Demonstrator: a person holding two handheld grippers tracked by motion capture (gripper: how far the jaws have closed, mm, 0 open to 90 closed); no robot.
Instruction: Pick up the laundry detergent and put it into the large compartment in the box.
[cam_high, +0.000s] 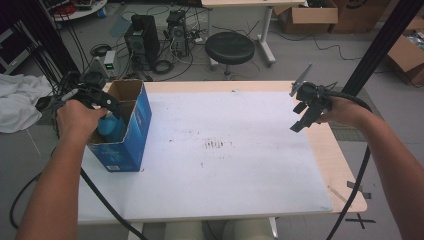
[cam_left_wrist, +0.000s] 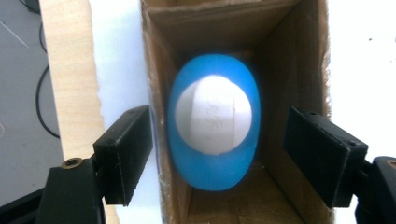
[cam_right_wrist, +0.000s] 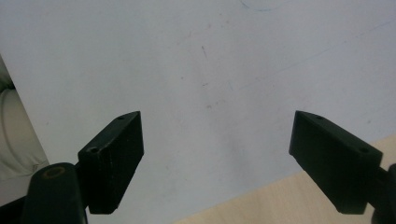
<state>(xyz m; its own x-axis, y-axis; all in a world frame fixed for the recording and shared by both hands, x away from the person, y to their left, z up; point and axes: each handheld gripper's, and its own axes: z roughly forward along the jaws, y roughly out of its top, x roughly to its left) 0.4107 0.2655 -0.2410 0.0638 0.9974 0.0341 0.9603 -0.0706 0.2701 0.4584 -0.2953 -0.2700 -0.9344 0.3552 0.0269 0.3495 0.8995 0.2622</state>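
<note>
Blue bottle (cam_left_wrist: 212, 128) with a white cap sits upright inside the open cardboard box (cam_left_wrist: 289, 60), one of each, straight ahead of the left tool (cam_left_wrist: 217, 154) in the left gripper view. Left tool: jaws spread, one on either side of the bottle, neither pad touching it. The near jaw stands outside the box wall, over the white desk (cam_left_wrist: 119, 56) sheet; the far jaw stands over the box interior. In the high view the left tool (cam_high: 102, 102) hovers at the box mouth (cam_high: 125, 90), bottle shoulder (cam_high: 111, 126) just below it.

Step in hand, as I read it: the bottle has been dropped into the box and let go; placement looks finished. Next move calls for lifting the left tool straight up and away without clipping the box rim, since one jaw straddles the wall.

Right tool (cam_high: 304, 114): jaws spread wide, nothing between them, well apart from the box, idle over the desk's far side. In the right gripper view, bare white desk (cam_right_wrist: 210, 70) lies ahead of the right tool (cam_right_wrist: 215, 154).

Count: two tools, one box, one bottle, one desk.
</note>
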